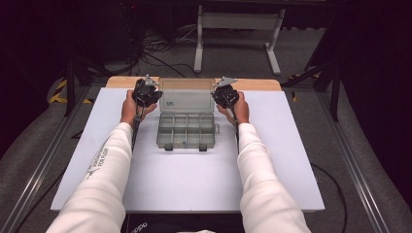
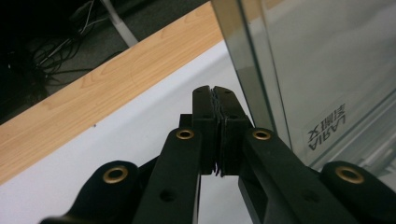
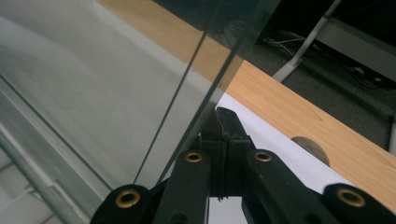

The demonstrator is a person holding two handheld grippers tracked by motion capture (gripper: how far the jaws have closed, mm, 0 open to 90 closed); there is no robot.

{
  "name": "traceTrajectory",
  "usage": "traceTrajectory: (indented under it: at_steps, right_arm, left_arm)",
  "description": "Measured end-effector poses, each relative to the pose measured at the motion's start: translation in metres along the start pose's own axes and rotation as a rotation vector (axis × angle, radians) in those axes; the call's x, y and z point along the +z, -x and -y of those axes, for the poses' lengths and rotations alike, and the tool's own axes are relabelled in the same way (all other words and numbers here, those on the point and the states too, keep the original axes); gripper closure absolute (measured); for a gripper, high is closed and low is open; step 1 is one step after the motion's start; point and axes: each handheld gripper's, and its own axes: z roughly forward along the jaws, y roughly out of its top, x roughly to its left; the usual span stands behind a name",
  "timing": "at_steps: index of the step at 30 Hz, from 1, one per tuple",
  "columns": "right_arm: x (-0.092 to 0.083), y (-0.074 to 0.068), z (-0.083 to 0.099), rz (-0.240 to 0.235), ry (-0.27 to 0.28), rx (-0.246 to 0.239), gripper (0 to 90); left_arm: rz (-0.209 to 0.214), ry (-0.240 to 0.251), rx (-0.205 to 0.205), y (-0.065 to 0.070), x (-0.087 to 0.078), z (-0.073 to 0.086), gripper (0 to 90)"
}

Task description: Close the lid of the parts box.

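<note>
White matting covers our desk [image 1: 272,170], and the clear organizer box [image 1: 186,130] sits mid-desk, lid [image 1: 187,99] upright. We keep our left gripper [image 2: 215,93] and right gripper [image 3: 219,116] pressed together, empty, flanking the lid's side edges, probably to steady or swing it.

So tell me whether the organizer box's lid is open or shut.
Open. The clear lid stands raised behind the organizer box, leaving its divided compartments exposed; both grippers, fingers shut, flank its side edges.

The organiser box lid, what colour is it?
The lid is clear, slightly grey-tinted plastic with a small dark printed label; the left gripper view shows it best.
</note>
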Motion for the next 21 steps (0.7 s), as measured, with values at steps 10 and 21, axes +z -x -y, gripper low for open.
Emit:
traceTrajectory:
  at_steps: [10,21]
  right_arm:
    - [-0.023,0.000,-0.013,-0.002,0.082,0.005,90.0]
    - [-0.046,-0.003,-0.020,-0.025,0.136,0.027,90.0]
  left_arm:
    - [0.000,0.057,0.022,0.005,-0.025,-0.010,87.5]
    - [-0.011,0.075,0.043,0.013,-0.046,-0.013,87.7]
